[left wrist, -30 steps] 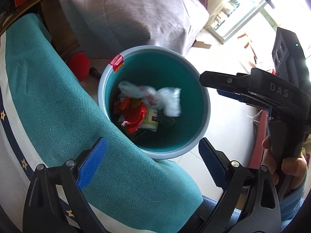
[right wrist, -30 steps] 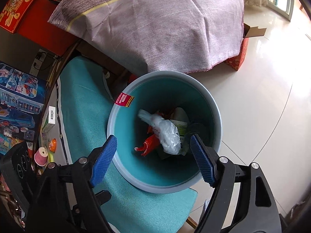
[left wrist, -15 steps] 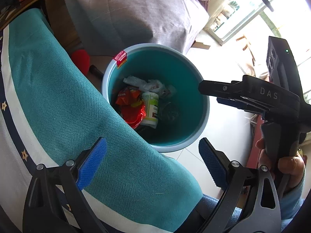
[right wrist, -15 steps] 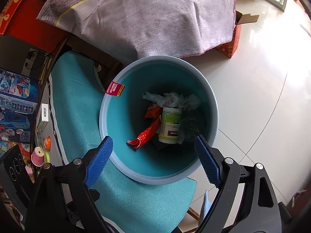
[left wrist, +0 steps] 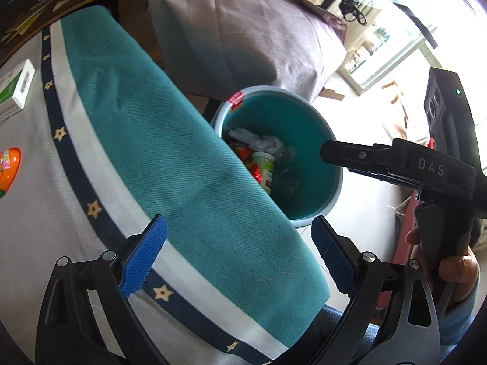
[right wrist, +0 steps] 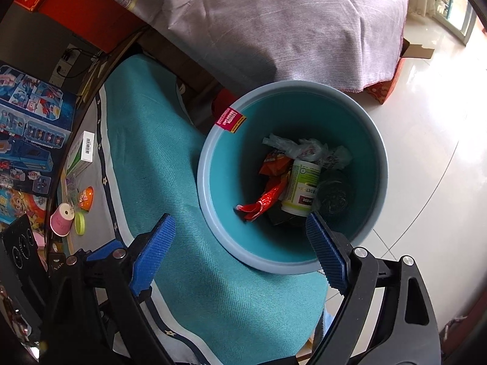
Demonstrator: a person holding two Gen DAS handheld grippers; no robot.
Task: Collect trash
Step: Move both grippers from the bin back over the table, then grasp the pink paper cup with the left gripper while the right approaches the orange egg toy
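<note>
A: Since a second ago, the crumpled plastic bag (right wrist: 299, 147) has dropped from between your right claw (right wrist: 240, 254) pads and now lies at the bottom of the teal bin (right wrist: 213, 188). Both your claws have also pulled back toward the counter (left wrist: 45, 182).

B: And the claws now?

A: Your right claw stands wide apart with nothing between the ribbed blue pads (right wrist: 153, 252). Your left claw (left wrist: 237, 255) is also apart and empty, over the teal woven tablecloth (left wrist: 170, 152) at the counter's edge.

B: What is left to collect?

A: On the counter, away from the bin side, you have an orange egg-shaped wrapper (left wrist: 9, 170), a small white-and-green carton (left wrist: 16, 89), a pink paper cup (right wrist: 62, 220) lying on its side, and a round yellow-green lid (right wrist: 79, 223). I judge your left claw is nearer to them. The carton is stiff, and its long axis runs roughly along the counter's edge, so you should grip across the narrow side.

B: And the bin?

A: It stands on the glossy floor, just beside the counter, holding a red wrapper (right wrist: 264, 197) and a white bottle (right wrist: 301, 188).
</note>
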